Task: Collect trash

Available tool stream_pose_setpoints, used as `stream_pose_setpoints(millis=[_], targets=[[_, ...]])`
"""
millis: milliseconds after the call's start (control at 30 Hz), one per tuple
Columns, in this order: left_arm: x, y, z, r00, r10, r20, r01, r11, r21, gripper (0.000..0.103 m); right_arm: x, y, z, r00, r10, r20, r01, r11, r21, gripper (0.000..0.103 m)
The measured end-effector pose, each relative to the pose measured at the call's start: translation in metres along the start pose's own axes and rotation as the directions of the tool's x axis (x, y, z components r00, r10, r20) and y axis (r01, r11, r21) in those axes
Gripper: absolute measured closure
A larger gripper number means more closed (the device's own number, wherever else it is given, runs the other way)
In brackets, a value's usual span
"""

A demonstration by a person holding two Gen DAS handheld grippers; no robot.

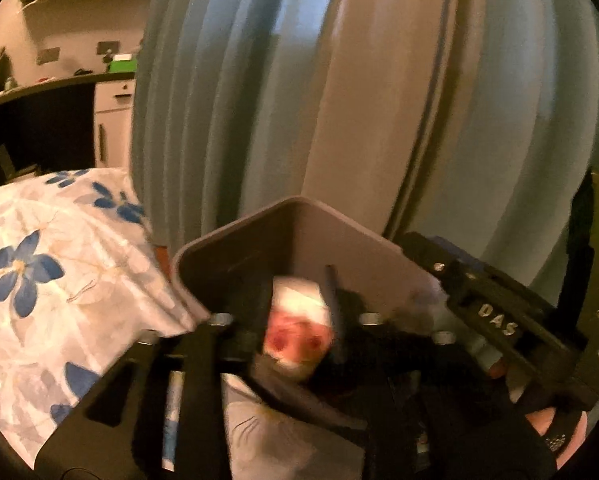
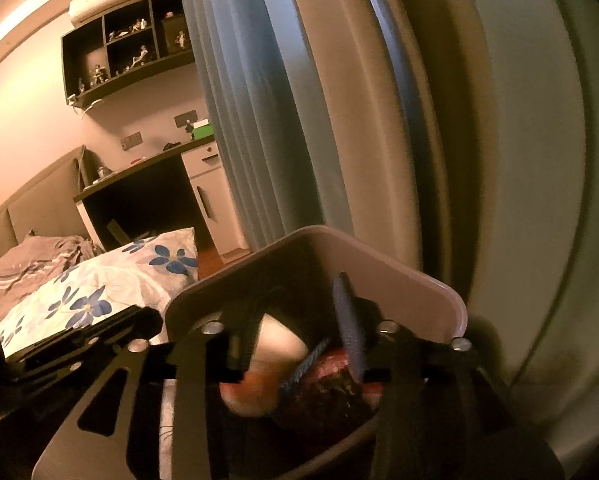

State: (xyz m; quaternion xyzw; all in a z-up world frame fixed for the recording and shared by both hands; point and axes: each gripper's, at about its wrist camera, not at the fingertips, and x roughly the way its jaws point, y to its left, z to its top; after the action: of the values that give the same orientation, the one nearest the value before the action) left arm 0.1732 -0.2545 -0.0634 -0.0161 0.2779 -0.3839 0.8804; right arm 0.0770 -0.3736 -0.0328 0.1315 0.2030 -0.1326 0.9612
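A grey plastic bin (image 1: 299, 224) stands beside the bed, by the curtain; it also shows in the right wrist view (image 2: 399, 280). My left gripper (image 1: 299, 320) is shut on a crumpled white and red wrapper (image 1: 299, 332) and holds it over the bin's opening. My right gripper (image 2: 299, 344) hangs over the same bin, shut on a pale and orange piece of trash (image 2: 267, 364). A dark red wrapper (image 2: 331, 392) lies under it inside the bin. The right gripper's body (image 1: 495, 320) shows at the right of the left wrist view.
A bed with a blue-flowered cover (image 1: 39, 272) lies to the left, touching the bin. Blue-grey curtains (image 1: 259, 100) hang behind the bin. A dark desk (image 2: 139, 168) and white cabinet (image 2: 211, 200) stand further back, with wall shelves (image 2: 127, 52) above.
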Motion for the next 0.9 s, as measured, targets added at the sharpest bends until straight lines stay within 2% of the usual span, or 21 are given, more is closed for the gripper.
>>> stream_pose_setpoints(millis=[67,100,167,233,267,333,367,700,767,900], targets=[[-0.009,0.004,-0.003,0.998,0.052,0.027,-0.051,0.999,-0.008,0.031,-0.002,0.001,-0.001,1.0,-0.002,0.004,0.002,1.0,-0.004,0.047],[-0.014,0.005,-0.005,0.996,0.079,0.041,-0.079,0.997,-0.012,0.027,-0.004,0.003,-0.002,1.0,-0.004,0.008,0.004,1.0,-0.01,0.043],[-0.022,0.009,-0.006,0.991,0.125,0.048,-0.124,0.992,-0.022,0.015,-0.007,0.006,-0.004,1.0,-0.017,0.022,0.017,1.0,-0.021,0.025],[-0.033,0.013,-0.01,0.979,0.196,0.059,-0.195,0.98,-0.029,0.007,-0.008,0.008,-0.003,0.999,-0.027,0.033,0.028,0.999,-0.024,0.015],[-0.039,0.016,-0.013,0.968,0.242,0.065,-0.24,0.97,-0.03,0.006,-0.01,0.011,-0.004,0.999,-0.034,0.041,0.035,0.999,-0.028,0.013],[-0.049,0.019,-0.017,0.955,0.29,0.067,-0.288,0.957,-0.028,0.006,-0.014,0.019,-0.007,0.997,-0.058,0.057,0.061,0.997,-0.053,0.006],[-0.054,0.022,-0.019,0.947,0.315,0.064,-0.314,0.949,-0.032,0.006,-0.017,0.024,-0.008,0.996,-0.056,0.072,0.061,0.996,-0.064,0.006],[-0.114,0.037,-0.035,0.888,0.451,0.089,-0.447,0.892,-0.063,0.006,-0.041,0.065,-0.021,0.995,-0.049,0.089,0.061,0.988,-0.141,0.006],[-0.129,0.041,-0.039,0.871,0.482,0.092,-0.476,0.876,-0.078,0.006,-0.048,0.074,-0.024,0.994,-0.049,0.095,0.063,0.986,-0.153,0.006],[-0.157,0.049,-0.046,0.847,0.521,0.103,-0.511,0.853,-0.11,0.006,-0.063,0.094,-0.032,0.996,-0.018,0.085,0.033,0.983,-0.181,0.006]])
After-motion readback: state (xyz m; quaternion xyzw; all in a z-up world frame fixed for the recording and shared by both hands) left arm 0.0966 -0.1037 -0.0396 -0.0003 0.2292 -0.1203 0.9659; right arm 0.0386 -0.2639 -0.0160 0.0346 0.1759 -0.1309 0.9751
